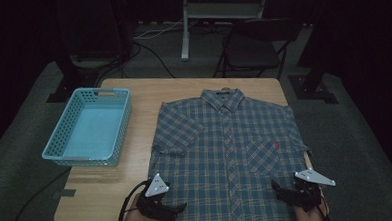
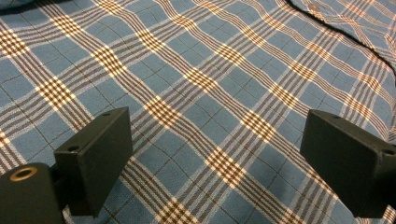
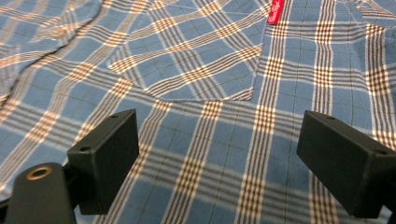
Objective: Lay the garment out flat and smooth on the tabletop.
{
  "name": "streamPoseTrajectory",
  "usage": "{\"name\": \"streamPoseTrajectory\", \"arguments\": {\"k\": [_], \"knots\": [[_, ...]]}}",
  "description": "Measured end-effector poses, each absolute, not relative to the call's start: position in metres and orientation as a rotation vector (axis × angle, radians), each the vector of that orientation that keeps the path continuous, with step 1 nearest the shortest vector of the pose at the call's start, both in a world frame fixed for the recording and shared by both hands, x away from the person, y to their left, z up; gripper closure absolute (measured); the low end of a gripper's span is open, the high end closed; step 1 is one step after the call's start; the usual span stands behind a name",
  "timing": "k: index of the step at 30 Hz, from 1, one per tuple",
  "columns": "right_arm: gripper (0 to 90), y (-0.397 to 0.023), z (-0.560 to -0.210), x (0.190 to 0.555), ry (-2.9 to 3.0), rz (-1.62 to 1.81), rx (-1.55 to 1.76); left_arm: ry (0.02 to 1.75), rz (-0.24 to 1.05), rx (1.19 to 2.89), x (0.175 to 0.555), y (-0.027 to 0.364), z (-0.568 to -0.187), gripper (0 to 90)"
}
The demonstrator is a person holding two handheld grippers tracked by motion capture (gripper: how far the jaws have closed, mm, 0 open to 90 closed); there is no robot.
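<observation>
A blue plaid short-sleeved shirt (image 1: 225, 149) lies flat, front up, on the wooden table (image 1: 138, 98), collar at the far side. My left gripper (image 1: 181, 208) sits over the shirt's near left hem, jaws wide apart above the cloth (image 2: 210, 93) with nothing between them. My right gripper (image 1: 277, 189) hovers over the near right part of the shirt, open too. In the right gripper view the chest pocket (image 3: 205, 65) with its small red tag (image 3: 276, 11) lies just ahead of the jaws.
A light blue plastic basket (image 1: 87, 128) stands on the table's left side. Bare wood shows between the basket and the shirt. A dark chair (image 1: 254, 50) and cables lie on the floor beyond the far edge.
</observation>
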State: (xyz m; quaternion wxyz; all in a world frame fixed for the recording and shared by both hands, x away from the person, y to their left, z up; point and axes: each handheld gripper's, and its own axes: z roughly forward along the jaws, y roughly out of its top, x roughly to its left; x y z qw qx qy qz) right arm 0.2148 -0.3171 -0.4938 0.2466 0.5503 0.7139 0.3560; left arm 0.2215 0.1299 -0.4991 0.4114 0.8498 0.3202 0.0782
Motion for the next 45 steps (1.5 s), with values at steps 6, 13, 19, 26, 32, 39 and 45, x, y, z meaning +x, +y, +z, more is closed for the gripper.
{"name": "streamPoseTrajectory", "arguments": {"k": [6,13,19,26,32,39,45], "knots": [[12.5,-0.318,-0.493,0.203,1.952,1.003,1.465,0.796,0.196,2.156,0.222,0.129,-0.498,10.0],[12.5,-0.321,-0.501,0.194,1.948,1.032,1.444,0.780,0.220,2.138,0.235,0.130,-0.480,10.1],[13.3,-0.322,-0.513,0.195,1.921,1.012,1.434,0.745,0.275,2.123,0.258,0.121,-0.456,10.4],[13.3,-0.321,-0.516,0.193,1.896,1.013,1.418,0.704,0.340,2.086,0.293,0.103,-0.430,11.3],[13.3,-0.321,-0.518,0.191,1.885,1.025,1.409,0.720,0.375,2.098,0.327,0.090,-0.426,16.3],[13.4,-0.322,-0.518,0.191,1.883,1.029,1.406,0.793,0.377,2.158,0.374,0.066,-0.439,19.8],[13.4,-0.322,-0.518,0.191,1.885,1.033,1.401,0.840,0.414,2.217,0.403,0.053,-0.451,27.0]]}}
